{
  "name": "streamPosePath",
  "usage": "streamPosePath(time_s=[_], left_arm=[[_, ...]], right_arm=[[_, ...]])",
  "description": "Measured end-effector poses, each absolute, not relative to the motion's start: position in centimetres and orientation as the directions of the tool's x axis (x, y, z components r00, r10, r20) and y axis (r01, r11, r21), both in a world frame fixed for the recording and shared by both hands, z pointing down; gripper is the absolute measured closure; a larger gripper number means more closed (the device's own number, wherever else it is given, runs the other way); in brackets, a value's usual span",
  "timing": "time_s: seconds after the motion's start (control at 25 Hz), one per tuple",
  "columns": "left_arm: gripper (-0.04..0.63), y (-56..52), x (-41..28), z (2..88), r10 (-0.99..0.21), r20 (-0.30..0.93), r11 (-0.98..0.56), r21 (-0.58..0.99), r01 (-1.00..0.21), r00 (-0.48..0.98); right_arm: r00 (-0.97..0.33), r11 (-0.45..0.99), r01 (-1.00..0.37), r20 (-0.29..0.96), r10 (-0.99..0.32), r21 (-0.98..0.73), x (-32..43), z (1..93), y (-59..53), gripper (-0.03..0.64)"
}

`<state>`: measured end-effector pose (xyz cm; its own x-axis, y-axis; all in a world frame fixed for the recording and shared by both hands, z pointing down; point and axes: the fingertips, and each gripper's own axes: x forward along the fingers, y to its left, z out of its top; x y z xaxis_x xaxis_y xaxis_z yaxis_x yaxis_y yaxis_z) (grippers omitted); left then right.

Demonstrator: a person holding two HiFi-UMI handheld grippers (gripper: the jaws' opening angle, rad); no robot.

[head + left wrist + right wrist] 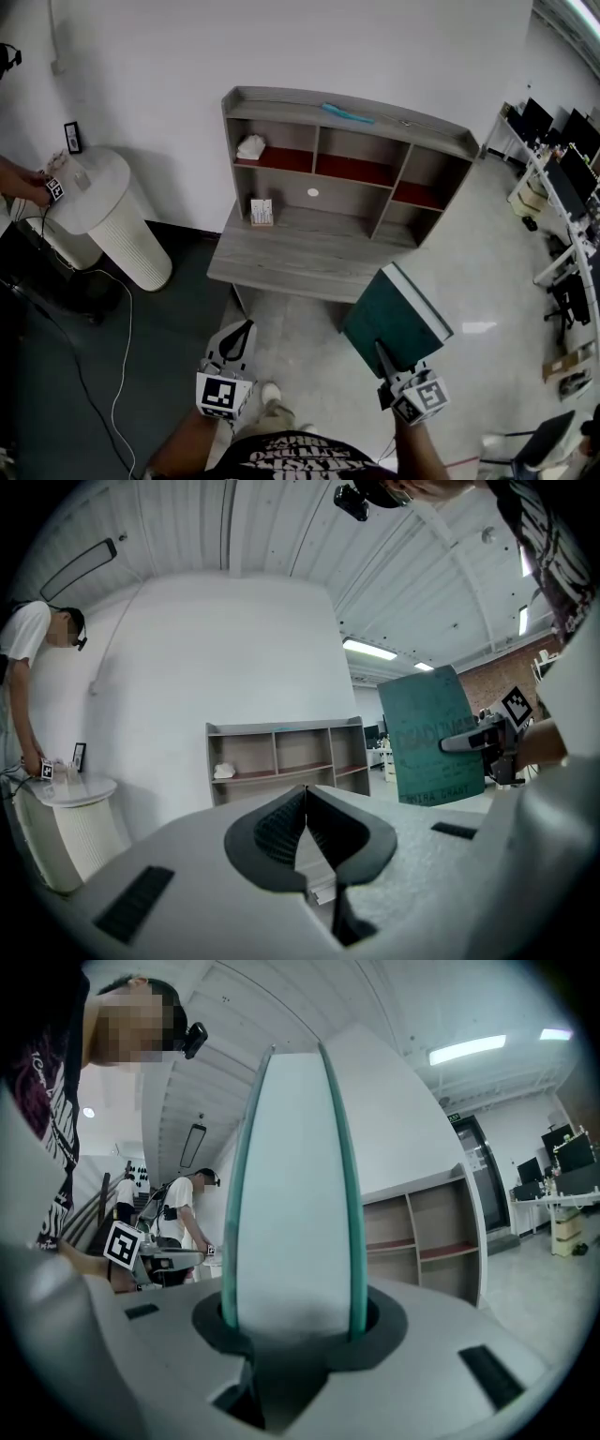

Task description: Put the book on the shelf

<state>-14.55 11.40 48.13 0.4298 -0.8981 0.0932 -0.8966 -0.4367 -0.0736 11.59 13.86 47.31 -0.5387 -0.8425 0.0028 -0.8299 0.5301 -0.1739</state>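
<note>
A dark green hardcover book [398, 319] is clamped by its lower end in my right gripper [381, 351], which is shut on it in front of the shelf. In the right gripper view the book's white page edge [291, 1194] stands upright between the pads. The left gripper view shows its green cover [431, 733] off to the right. The grey wooden shelf [347, 141] with open compartments stands on a desk against the white wall, a short way ahead. My left gripper [240, 330] hangs over the floor at lower left, its pads [281, 822] shut together on nothing.
A white ribbed round pedestal [103, 216] stands left of the desk, with a person's hand [23, 183] at it. A cable [122, 347] runs over the floor. A white object [251, 147] and a small box [262, 212] sit in the shelf. Desks with monitors [562, 178] stand at right.
</note>
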Motion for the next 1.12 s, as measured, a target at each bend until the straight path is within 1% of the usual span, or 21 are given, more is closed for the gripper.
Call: streamPosePath(time_s=[0.12, 0.24, 0.64, 1.0, 1.12], left_arm=[[0.588, 10.6, -14.9, 48.6, -0.896, 0.101, -0.440, -0.086, -0.894, 0.431], [0.588, 9.6, -15.2, 48.4, -0.901, 0.086, -0.430, -0.050, -0.901, 0.425], [0.588, 6.0, -14.5, 47.9, -0.890, 0.069, -0.453, -0.016, -0.891, 0.451], [0.588, 2.4, -15.0, 48.2, -0.881, 0.066, -0.472, -0.031, -0.881, 0.469], [0.588, 1.3, -14.6, 48.0, -0.870, 0.074, -0.491, -0.041, -0.870, 0.487]], right_arm=[[-0.538, 0.528, -0.831, 0.006, -0.843, -0.175, 11.3, 47.3, 13.1, 0.453], [-0.535, 0.525, -0.833, 0.014, -0.845, -0.177, 11.0, 47.5, 12.4, 0.453], [-0.528, 0.517, -0.837, 0.015, -0.849, -0.180, 10.2, 47.9, 9.6, 0.453], [-0.498, 0.487, -0.855, 0.020, -0.867, -0.180, 10.2, 47.6, 6.9, 0.453], [-0.493, 0.484, -0.861, 0.026, -0.869, -0.157, 10.2, 47.7, 6.1, 0.453]])
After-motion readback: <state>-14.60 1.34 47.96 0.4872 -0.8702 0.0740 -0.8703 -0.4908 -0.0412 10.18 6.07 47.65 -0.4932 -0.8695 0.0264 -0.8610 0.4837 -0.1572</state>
